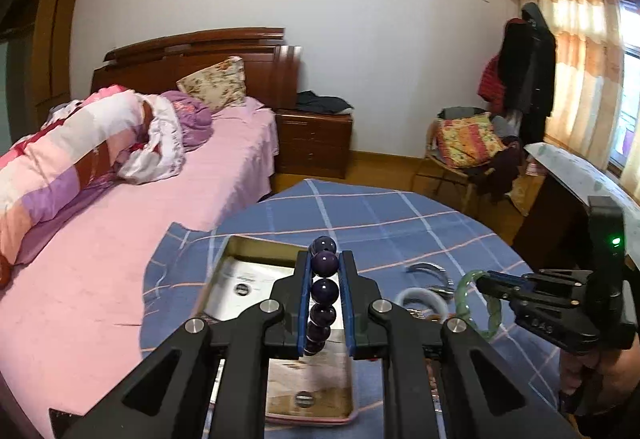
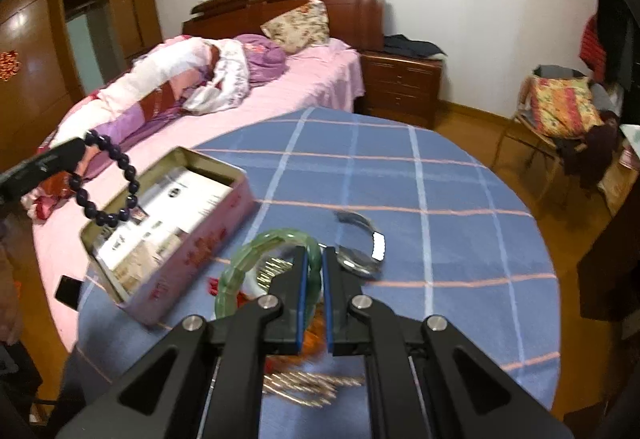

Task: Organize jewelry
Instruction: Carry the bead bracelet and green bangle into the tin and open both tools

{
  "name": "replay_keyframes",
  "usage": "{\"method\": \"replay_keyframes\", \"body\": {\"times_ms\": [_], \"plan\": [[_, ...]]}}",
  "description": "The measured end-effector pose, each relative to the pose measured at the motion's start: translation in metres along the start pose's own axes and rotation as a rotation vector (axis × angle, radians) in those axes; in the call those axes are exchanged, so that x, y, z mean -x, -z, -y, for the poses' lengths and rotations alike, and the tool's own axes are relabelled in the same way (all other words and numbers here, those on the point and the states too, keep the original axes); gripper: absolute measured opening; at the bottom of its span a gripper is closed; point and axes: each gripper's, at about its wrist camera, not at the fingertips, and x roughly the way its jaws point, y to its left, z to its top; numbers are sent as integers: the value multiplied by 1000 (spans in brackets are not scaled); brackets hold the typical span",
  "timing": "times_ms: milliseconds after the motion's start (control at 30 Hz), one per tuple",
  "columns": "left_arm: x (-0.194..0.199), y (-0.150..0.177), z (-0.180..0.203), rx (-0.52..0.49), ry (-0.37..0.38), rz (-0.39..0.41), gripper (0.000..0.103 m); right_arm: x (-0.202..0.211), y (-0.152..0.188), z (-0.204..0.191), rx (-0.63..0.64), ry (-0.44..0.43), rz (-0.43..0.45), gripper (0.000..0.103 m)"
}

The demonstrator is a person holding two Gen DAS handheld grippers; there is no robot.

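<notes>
Left wrist: left tongs point(image 1: 325, 271) grip dark purple bead bracelet point(image 1: 323, 289) over pink tin box point(image 2: 192, 255); right tongs point(image 2: 314, 271) clamp green jade bangle point(image 2: 256, 263). Watch, white bangle left on bench.

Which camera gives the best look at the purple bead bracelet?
The right wrist view: the purple bead bracelet hangs as a nearly full loop from the left gripper, above the pink tin. The left wrist view shows it edge-on, only a column of beads between the fingers.
</notes>
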Motion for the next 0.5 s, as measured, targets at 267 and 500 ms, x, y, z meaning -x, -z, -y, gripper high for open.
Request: {"method": "replay_keyframes", "body": {"times_ms": [267,500], "plan": [[-7,4,-25,33,-43,-16,13,-17,-22,-40,59,-89,15,8],[-17,5,-35,51,-66,-34,13,-31,-34,-68,95,-152,20,8]]}}
